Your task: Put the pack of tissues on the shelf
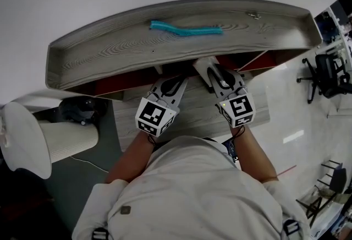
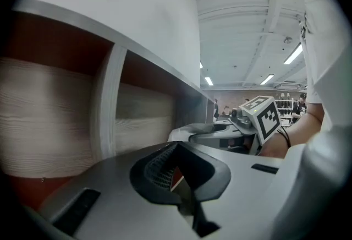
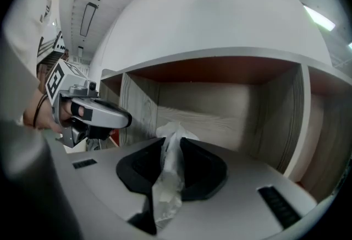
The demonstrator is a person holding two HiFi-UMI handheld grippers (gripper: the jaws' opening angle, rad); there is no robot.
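Since right tool pinched pack of tissues by thin wrap, looked light, squishy, slippery; fuller grip probably safer. Left tool clenched, empty.

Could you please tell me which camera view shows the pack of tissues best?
The right gripper view: the pack of tissues sits pinched between the jaws of the right gripper, its crinkled wrapper plain. The head view hides it under the shelf top; the left gripper view shows perhaps a pale bit beside that gripper.
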